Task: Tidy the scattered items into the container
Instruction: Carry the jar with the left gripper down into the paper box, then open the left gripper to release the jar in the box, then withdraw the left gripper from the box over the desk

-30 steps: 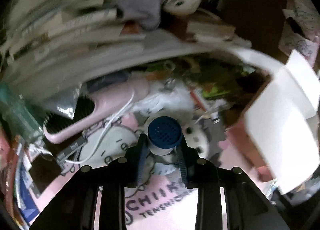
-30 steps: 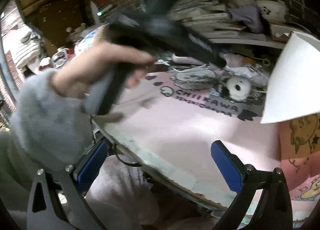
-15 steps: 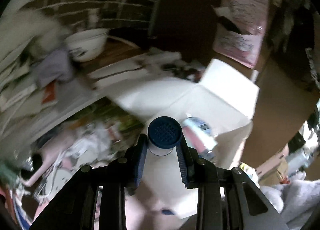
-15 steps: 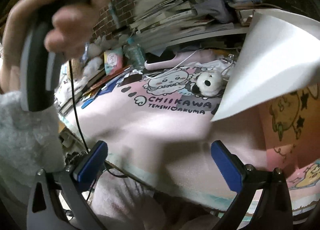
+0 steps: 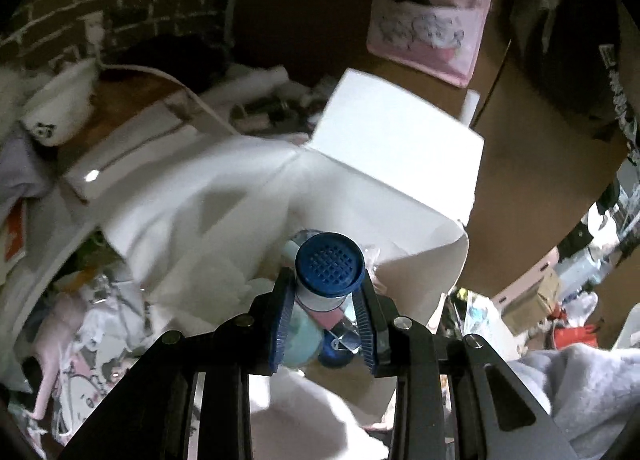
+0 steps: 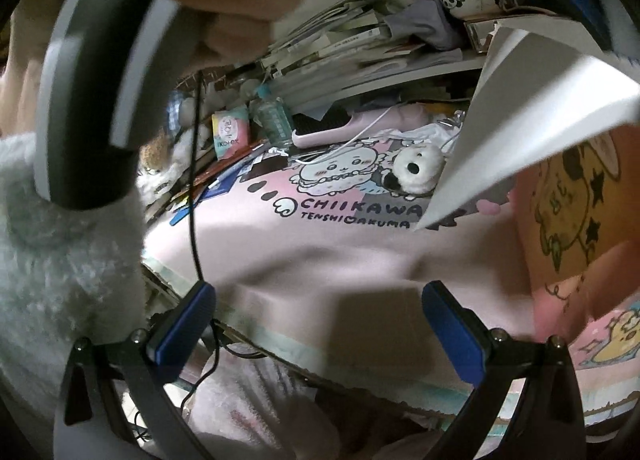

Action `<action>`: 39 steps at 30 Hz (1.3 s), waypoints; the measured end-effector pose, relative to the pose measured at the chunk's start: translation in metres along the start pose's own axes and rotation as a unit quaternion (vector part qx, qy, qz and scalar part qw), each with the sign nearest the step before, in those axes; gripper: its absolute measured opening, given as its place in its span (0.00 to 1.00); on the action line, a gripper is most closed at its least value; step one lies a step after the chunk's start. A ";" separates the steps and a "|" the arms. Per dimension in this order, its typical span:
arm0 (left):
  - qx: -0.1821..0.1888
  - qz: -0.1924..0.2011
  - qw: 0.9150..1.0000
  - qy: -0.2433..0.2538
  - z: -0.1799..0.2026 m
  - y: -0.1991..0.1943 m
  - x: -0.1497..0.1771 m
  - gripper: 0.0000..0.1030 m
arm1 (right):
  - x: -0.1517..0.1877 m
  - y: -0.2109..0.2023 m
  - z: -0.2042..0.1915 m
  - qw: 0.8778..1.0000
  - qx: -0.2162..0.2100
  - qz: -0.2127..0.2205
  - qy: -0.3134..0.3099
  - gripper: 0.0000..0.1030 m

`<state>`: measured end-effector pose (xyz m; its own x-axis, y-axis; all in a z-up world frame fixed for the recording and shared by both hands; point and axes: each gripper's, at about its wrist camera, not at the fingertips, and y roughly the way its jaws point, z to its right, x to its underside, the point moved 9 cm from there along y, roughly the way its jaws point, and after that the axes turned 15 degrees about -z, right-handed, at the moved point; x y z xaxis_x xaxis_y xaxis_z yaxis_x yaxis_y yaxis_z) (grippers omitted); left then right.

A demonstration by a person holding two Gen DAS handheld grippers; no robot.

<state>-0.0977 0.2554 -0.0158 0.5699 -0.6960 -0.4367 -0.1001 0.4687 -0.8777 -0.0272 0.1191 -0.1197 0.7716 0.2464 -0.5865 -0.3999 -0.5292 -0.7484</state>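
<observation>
My left gripper (image 5: 326, 288) is shut on a small white bottle with a blue grid-patterned cap (image 5: 330, 265), held over the open white cardboard box (image 5: 384, 148). Inside the box, below the bottle, lie a pale teal item (image 5: 302, 344), a pink item (image 5: 328, 318) and a blue cap (image 5: 336, 356). My right gripper (image 6: 318, 324) is open and empty above the pink Chiikawa mat (image 6: 340, 256). One white flap of the box (image 6: 532, 116) shows at the right of that view. A white plush toy (image 6: 416, 168) lies on the mat.
A hand in a fluffy sleeve (image 6: 60, 260) holds the left gripper's handle (image 6: 100, 100), filling the left of the right wrist view. A pink hair appliance with a white cord (image 6: 356, 126), a clear bottle (image 6: 274, 116) and stacked books (image 6: 352, 40) crowd the back. A panda bowl (image 5: 60, 108) sits left of the box.
My left gripper carried the blue-capped bottle from above the mat rightward to over the box's opening. The hand with its handle rose up through the right wrist view. The right gripper stayed open.
</observation>
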 end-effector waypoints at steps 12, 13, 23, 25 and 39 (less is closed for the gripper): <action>-0.020 -0.065 0.998 0.005 0.004 0.038 0.001 0.25 | 0.004 -0.001 0.001 1.000 -0.007 0.002 0.004 1.00; -0.016 -0.064 0.998 0.006 0.005 0.038 0.001 0.29 | 0.004 -0.001 0.001 1.000 -0.007 0.002 0.004 1.00; -0.015 -0.019 0.999 0.027 0.013 0.021 0.000 0.93 | 0.007 -0.001 -0.001 1.000 -0.003 -0.002 0.002 1.00; -0.012 -0.005 1.000 0.022 0.010 0.014 0.004 0.99 | 0.007 0.001 -0.002 1.000 0.001 -0.003 -0.001 1.00; -0.077 0.115 0.988 -0.073 -0.054 -0.062 0.046 1.00 | 0.002 0.022 -0.011 0.997 0.072 -0.005 -0.031 1.00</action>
<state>-0.1092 0.1644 0.0080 0.6287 -0.4897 -0.6041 -0.3569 0.5085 -0.7836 -0.0288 0.0988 -0.1341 0.7453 0.3040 -0.5935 -0.4621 -0.4061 -0.7883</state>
